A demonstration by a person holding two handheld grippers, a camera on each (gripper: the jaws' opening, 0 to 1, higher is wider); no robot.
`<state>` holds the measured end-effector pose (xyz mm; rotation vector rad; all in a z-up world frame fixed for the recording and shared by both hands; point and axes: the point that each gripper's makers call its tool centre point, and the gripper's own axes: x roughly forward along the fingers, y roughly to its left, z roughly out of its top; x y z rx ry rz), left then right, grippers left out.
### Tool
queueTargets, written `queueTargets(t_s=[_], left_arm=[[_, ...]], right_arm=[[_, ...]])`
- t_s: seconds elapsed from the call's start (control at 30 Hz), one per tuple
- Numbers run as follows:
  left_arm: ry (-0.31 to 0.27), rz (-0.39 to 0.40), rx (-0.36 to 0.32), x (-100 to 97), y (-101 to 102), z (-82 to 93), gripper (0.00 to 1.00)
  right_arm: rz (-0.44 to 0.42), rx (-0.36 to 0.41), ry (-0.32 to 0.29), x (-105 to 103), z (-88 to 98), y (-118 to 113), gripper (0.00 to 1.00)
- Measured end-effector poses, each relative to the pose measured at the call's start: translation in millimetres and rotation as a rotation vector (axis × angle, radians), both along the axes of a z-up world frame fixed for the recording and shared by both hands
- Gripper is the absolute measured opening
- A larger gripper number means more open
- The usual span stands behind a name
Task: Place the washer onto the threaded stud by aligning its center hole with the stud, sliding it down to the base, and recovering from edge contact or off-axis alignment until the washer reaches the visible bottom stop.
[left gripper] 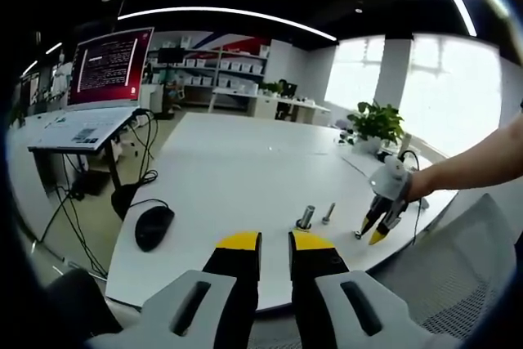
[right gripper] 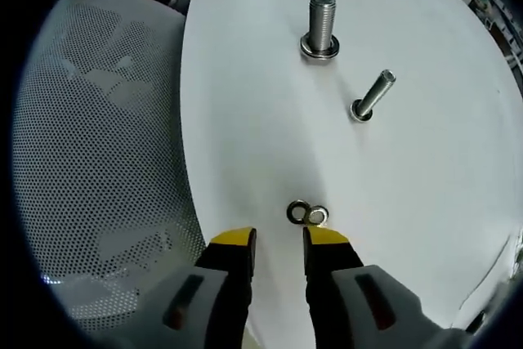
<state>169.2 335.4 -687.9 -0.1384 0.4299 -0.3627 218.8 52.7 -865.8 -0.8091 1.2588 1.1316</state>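
Hovering just above two small washers (right gripper: pixel 308 214) on the white table (right gripper: pixel 245 120), the right gripper (right gripper: pixel 279 239) has its yellow-tipped jaws parted and empty. A thick threaded stud (right gripper: pixel 321 29) stands at twelve o'clock from them, with a ring around its base; a thinner bolt (right gripper: pixel 373 96) stands at one o'clock. The left gripper (left gripper: pixel 274 242) hangs slightly open, empty. A black mouse (left gripper: pixel 153 225) lies at its ten o'clock.

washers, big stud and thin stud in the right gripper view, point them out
washers (right gripper: pixel 308 214): right gripper view, where the two rings meet on the table.
big stud (right gripper: pixel 322 15): right gripper view, on its threaded shaft.
thin stud (right gripper: pixel 377 92): right gripper view, midway along its shaft.
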Motion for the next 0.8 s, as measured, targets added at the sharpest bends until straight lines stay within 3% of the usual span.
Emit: queueTargets(t_s=[0.33,0.43,0.57,0.8], left_arm=[[0.0,-0.001,-0.001,0.3,0,0.0,0.11],[-0.001,-0.001,-0.002,0.4,0,0.1,0.11],[-0.002,0.001,-0.004,0.5,0,0.3,0.11],[-0.003,0.003,-0.004,0.4,0,0.2,0.11]], right_arm=[[0.024,-0.026,-0.074,14,-2.9,5,0.23],[0.132,-0.08,-0.121,15,-3.5,4,0.2],[0.09,-0.095,-0.109,15,-4.7,6,0.2],[-0.012,-0.034,-0.123,18,-3.9,9,0.19]])
